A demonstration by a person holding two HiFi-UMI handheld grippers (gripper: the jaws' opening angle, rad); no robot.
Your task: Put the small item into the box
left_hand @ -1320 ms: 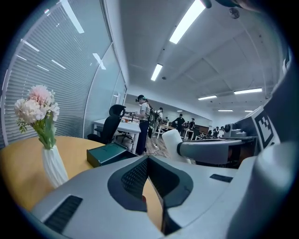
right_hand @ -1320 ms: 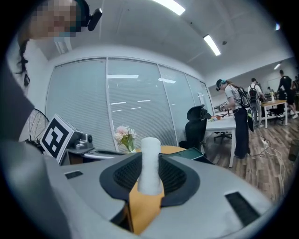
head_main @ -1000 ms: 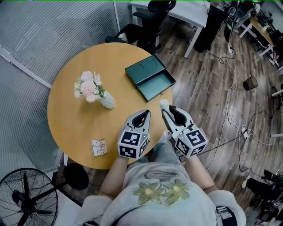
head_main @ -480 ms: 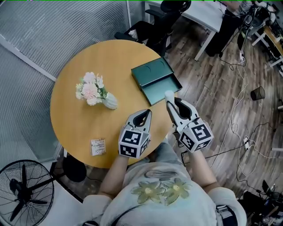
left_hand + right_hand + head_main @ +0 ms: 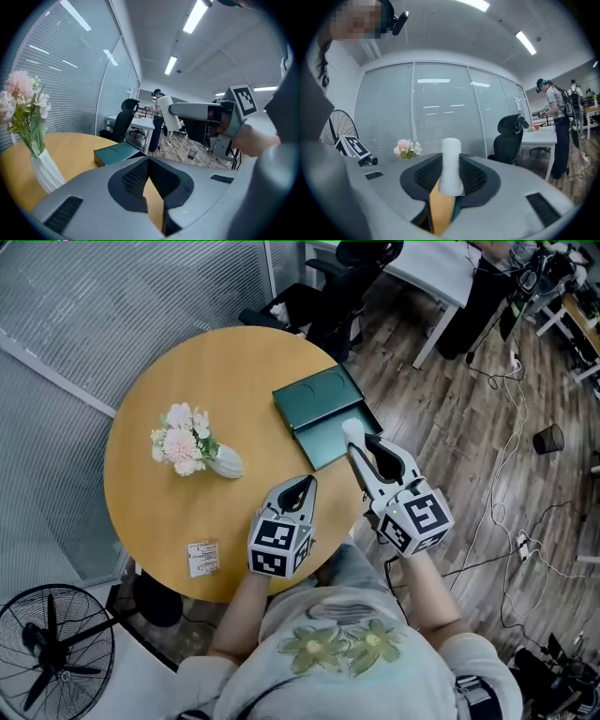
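1. My right gripper (image 5: 357, 442) is clamped on the small item (image 5: 352, 430), a white cylinder. In the right gripper view the item (image 5: 451, 164) stands upright between the two pads and sticks out past the tips.
2. In the head view the item overlaps the right edge of the green box (image 5: 314, 397), over its pulled-out open tray. I cannot tell whether it touches the box or hangs above it.
3. My left gripper (image 5: 301, 487) sits over the table's near edge, pointing toward the box. In its own view the jaws are pressed together at the tips with nothing between them, and the box (image 5: 115, 153) lies beyond them.
4. The box lies on the right part of the round wooden table (image 5: 216, 352), with its closed lid section farther from me.
5. A white vase of pink flowers (image 5: 192, 442) stands on the table's left part, well apart from the box.
6. A small packet (image 5: 202, 558) lies near the table's near-left edge, left of my left gripper.
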